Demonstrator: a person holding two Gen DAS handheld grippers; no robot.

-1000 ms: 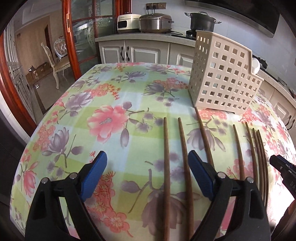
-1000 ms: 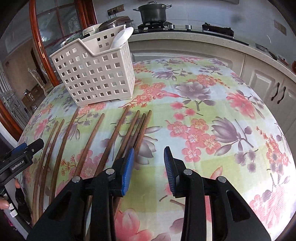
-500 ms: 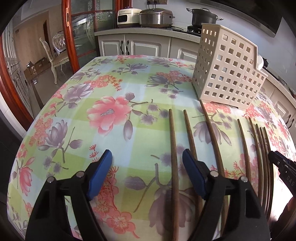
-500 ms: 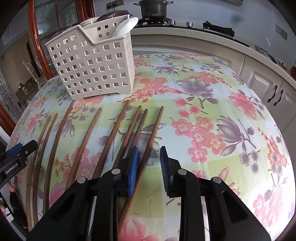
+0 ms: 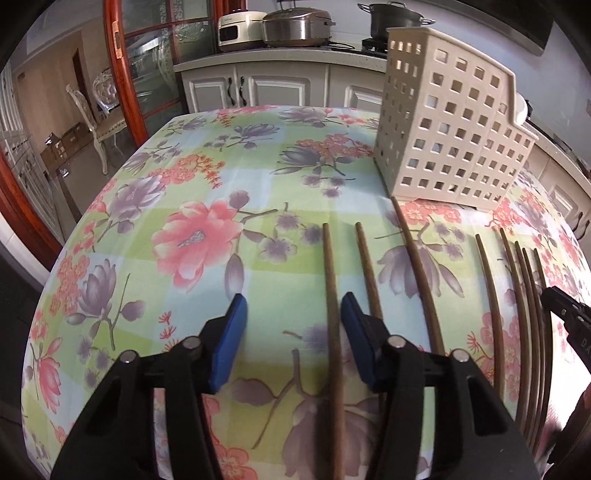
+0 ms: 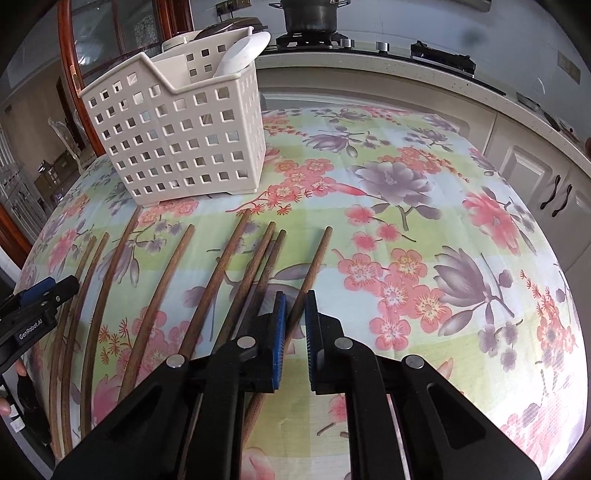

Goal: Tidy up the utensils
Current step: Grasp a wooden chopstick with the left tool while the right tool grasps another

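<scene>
Several brown wooden chopsticks lie side by side on the floral tablecloth in front of a cream perforated basket (image 5: 454, 136), which also shows in the right wrist view (image 6: 184, 140) and holds a white spoon (image 6: 242, 53). My left gripper (image 5: 293, 332) is open, low over the cloth, and the leftmost chopstick (image 5: 330, 295) runs between its fingers. My right gripper (image 6: 294, 325) has its fingers narrowed around the rightmost chopstick (image 6: 308, 277), with small gaps still showing on both sides.
The round table's cloth (image 6: 424, 258) drops away at its edges. Kitchen counters with cabinets, pots and a cooker (image 5: 295, 26) stand behind. A glass door with a red frame (image 5: 122, 74) and a chair (image 5: 92, 107) are at the left.
Both grippers moved forward and lower over the chopsticks. The left jaws narrowed around the leftmost chopstick. The right jaws closed in around the rightmost chopstick.
</scene>
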